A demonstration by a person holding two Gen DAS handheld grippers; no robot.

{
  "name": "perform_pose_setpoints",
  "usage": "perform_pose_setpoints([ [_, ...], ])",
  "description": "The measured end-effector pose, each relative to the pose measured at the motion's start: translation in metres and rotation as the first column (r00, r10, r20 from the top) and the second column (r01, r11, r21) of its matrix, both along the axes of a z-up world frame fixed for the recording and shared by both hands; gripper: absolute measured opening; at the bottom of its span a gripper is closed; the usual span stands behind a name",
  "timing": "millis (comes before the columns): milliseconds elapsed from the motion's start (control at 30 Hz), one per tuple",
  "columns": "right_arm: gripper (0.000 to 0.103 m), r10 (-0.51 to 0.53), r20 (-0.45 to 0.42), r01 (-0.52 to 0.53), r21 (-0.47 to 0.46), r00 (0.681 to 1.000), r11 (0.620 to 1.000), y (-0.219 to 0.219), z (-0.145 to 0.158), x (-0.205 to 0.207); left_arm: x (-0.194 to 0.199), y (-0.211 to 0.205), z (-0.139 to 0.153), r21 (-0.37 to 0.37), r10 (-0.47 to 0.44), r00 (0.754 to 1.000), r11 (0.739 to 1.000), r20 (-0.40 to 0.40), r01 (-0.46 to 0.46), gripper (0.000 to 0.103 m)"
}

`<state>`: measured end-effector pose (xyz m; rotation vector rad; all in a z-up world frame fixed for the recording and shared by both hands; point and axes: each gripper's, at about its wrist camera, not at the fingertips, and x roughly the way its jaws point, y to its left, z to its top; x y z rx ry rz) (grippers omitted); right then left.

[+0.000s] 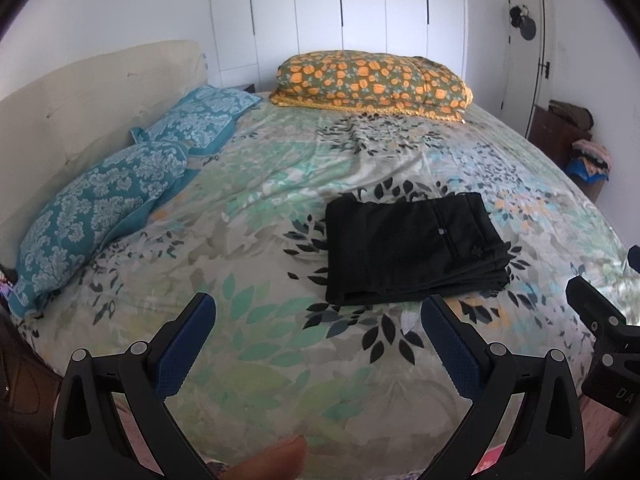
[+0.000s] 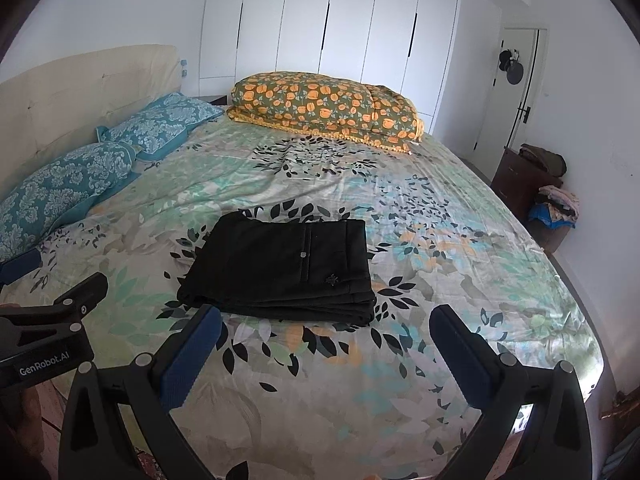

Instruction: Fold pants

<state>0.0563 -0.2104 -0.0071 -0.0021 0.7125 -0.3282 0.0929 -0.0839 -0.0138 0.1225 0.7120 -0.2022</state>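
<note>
The clothes pile at three o'clock is too small to tell apart; the blue pillow at nine o'clock is cut off

I stood in a home bedroom: a made bed with pillows, white wardrobe doors behind.

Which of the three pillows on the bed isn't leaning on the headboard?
The orange-flowered pillow, lying flat at the far edge of the bed. The two teal damask pillows both rest along the beige headboard.
</note>
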Motion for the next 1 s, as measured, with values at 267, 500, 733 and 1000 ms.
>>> perform_pose_setpoints([
  [267, 0.103, -0.027, -0.025, 0.027, -0.005, 0.999, 1.0, -0.008, -0.007, 0.002, 0.003, -0.002, -0.003, 0.013, -0.005, 1.0, 1.0, -0.02, 0.005, 0.103],
  [500, 0.103, -0.042, -0.06, 0.043, 0.009, 0.997, 0.999, -0.014, -0.019, 0.003, 0.005, -0.009, -0.014, 0.032, -0.03, 0.997, 0.999, -0.065, 0.032, 0.103],
  [733, 0.103, -0.054, -0.078, 0.055, 0.018, 0.995, 0.998, -0.02, -0.025, 0.004, 0.006, -0.012, -0.019, 0.031, -0.042, 0.995, 0.999, -0.09, 0.045, 0.103],
  [1000, 0.103, -0.053, -0.082, 0.055, 0.025, 0.995, 0.998, -0.022, -0.026, 0.004, 0.007, -0.014, -0.024, 0.046, -0.046, 0.994, 0.998, -0.103, 0.05, 0.103],
])
